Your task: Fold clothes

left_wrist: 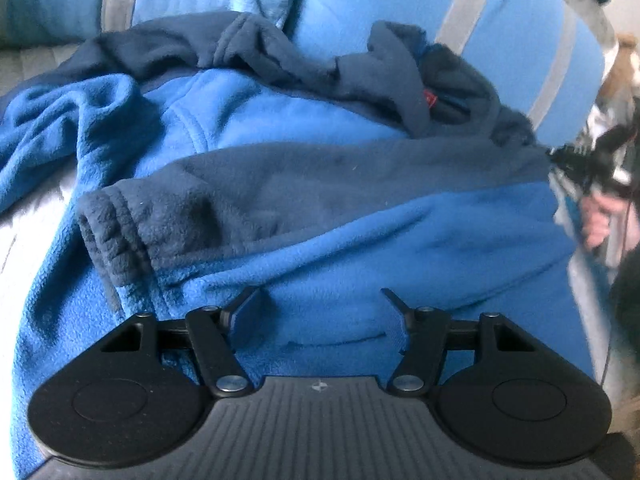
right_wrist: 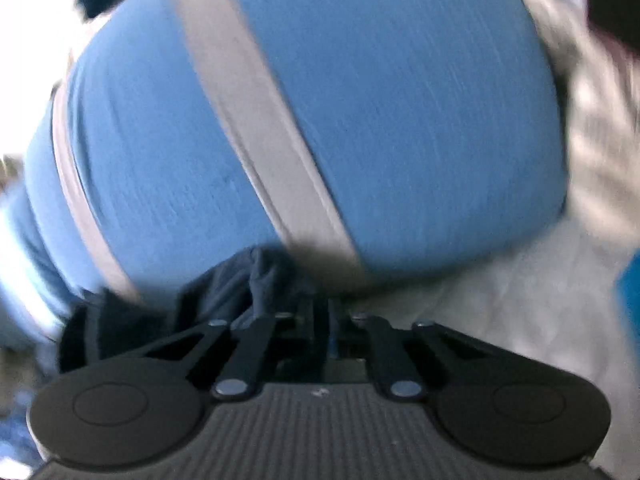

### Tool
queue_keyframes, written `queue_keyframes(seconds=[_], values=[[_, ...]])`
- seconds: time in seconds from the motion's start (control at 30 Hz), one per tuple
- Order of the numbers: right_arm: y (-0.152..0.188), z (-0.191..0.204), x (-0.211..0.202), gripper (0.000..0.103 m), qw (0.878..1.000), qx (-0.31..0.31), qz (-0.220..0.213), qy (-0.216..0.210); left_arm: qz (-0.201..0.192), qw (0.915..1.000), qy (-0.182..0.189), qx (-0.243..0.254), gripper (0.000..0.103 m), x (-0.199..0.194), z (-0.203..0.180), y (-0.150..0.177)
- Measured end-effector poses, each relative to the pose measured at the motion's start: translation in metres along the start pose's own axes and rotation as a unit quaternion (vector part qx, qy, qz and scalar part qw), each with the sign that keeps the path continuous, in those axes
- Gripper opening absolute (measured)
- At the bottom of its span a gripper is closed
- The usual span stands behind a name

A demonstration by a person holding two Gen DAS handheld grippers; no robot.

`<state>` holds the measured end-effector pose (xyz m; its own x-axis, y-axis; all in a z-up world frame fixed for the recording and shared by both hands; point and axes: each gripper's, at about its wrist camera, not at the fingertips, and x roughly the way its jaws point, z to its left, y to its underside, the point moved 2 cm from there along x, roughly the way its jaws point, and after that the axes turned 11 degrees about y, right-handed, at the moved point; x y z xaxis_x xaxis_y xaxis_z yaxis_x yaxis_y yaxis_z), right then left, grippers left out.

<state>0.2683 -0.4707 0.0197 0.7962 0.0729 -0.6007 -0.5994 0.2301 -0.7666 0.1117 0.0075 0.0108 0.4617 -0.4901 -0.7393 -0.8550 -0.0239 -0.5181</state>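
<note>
Across the bed (left_wrist: 24,216), below the striped pillow (left_wrist: 360,12), we log one blue fleece jacket (left_wrist: 304,136); left tongs (left_wrist: 322,312) spread above it, right tongs (right_wrist: 320,312) pinching its navy edge

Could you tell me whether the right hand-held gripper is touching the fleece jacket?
Touching: the right wrist view shows the right hand-held gripper shut on the fleece jacket.

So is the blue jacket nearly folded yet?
Not nearly. One dark sleeve already lies across the jacket, which looks like a first fold. The right tool is shut on dark fabric by the pillow; the left tool is open above the jacket. The other sleeve is bunched, and the body is unfolded.
</note>
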Motion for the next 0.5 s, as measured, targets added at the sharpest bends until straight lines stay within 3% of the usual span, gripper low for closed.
queue_keyframes(seconds=[0.03,0.1,0.17,0.2,0.23,0.27,0.33,0.4,0.5], values=[[-0.001,0.015,-0.007,0.000,0.997,-0.050,-0.033,0.039,0.002,0.9999,-0.008,0.010,0.063,0.002,-0.003,0.001],[-0.002,0.043,-0.018,0.000,0.978,-0.148,-0.093,0.115,0.005,0.9993,-0.022,0.028,0.065,0.004,-0.008,0.003],[-0.003,0.065,-0.022,0.000,0.958,-0.218,-0.113,0.146,0.007,0.9988,-0.026,0.042,0.069,0.007,-0.011,0.004],[-0.006,0.068,-0.025,0.005,0.956,-0.221,-0.117,0.152,0.008,0.9985,-0.027,0.046,0.070,0.008,-0.012,0.004],[-0.009,0.071,-0.028,0.020,0.955,-0.221,-0.120,0.158,0.008,0.9985,-0.028,0.047,0.070,0.008,-0.013,0.004],[-0.014,0.069,-0.032,0.030,0.959,-0.206,-0.121,0.151,0.008,0.9985,-0.027,0.047,0.070,0.008,-0.013,0.004],[-0.025,0.060,-0.035,0.075,0.978,-0.157,-0.097,0.101,0.007,0.9988,-0.024,0.042,0.070,0.008,-0.011,0.004],[-0.029,0.052,-0.037,0.081,0.987,-0.133,-0.076,0.054,0.007,0.9990,-0.021,0.038,0.070,0.007,-0.010,0.003],[-0.026,0.054,-0.023,0.081,0.985,-0.158,-0.036,0.058,0.007,0.9991,-0.018,0.037,0.071,0.007,-0.010,0.004]])
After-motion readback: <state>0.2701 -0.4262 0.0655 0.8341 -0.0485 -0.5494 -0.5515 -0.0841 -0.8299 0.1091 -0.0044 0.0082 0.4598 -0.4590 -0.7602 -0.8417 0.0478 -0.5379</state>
